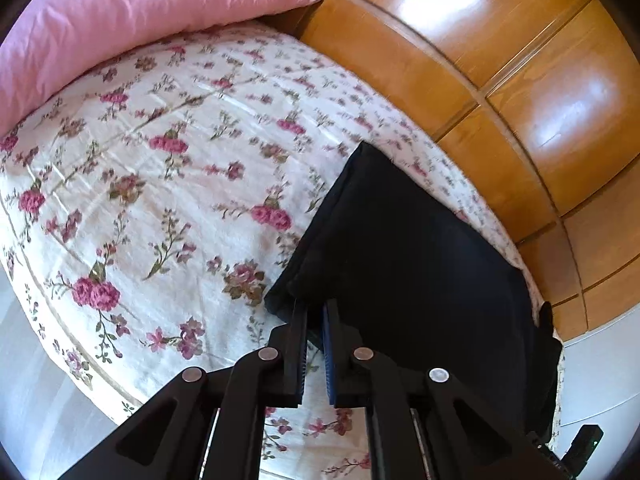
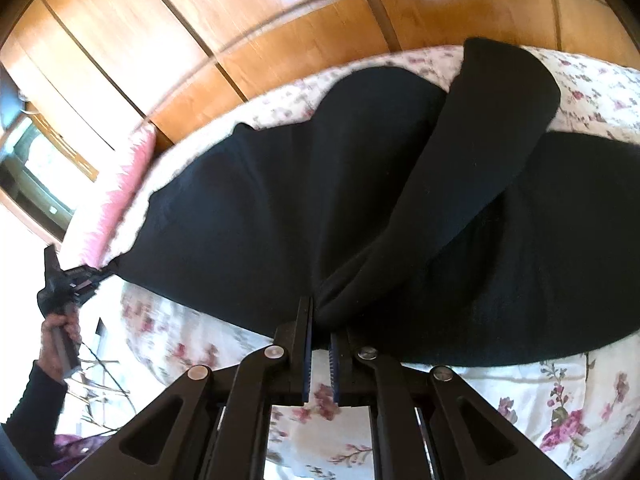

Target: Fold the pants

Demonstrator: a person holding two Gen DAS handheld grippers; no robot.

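Left wrist view: left gripper point(image 1: 316, 312) clamped on a corner of black pants point(image 1: 400, 248) lying on a floral bedspread point(image 1: 160, 184). Right gripper point(image 2: 320, 320) likewise pinches their near edge; one leg doubled over, folding appears barely begun.

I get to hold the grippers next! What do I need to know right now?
Left gripper: shut on the pants, pinching one end at the near edge.
Right gripper: shut on the pants too, gripping a bunched fold at the near edge.
The black pants lie spread across the flowery bed, with one part already flopped over the rest. The pink pillow sits out of the way.
Done: both ends gripped, fold begun.
Left: probably bring the held edges over, flatten, let go.
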